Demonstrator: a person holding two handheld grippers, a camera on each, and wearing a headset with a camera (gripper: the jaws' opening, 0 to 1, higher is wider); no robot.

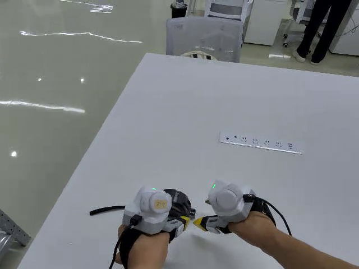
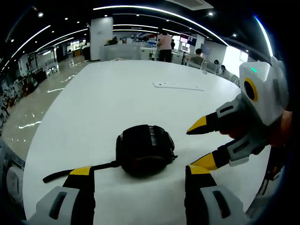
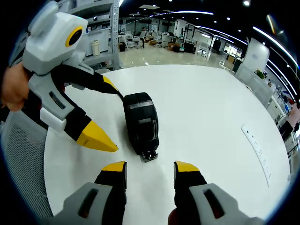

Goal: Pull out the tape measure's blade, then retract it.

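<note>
The black tape measure [image 1: 178, 200] lies on the white table [image 1: 224, 101] near its front edge, between my two grippers. In the left gripper view it [image 2: 145, 150] sits just ahead of my left gripper [image 2: 139, 171], whose yellow-tipped jaws stand open on either side of it without touching. A black wrist strap [image 2: 70, 172] trails off to its left. My right gripper [image 3: 151, 168] is open too, facing the blade's metal hook [image 3: 149, 156] at the case's near end. Each gripper also shows in the other's view, the right gripper [image 2: 200, 144] and the left gripper [image 3: 104, 115].
A white power strip [image 1: 259, 143] lies flat on the table, farther back and to the right. A grey chair [image 1: 205, 36] stands at the far edge, and a person [image 1: 322, 28] stands beyond it. The table's left edge [image 1: 84, 162] drops to a shiny floor.
</note>
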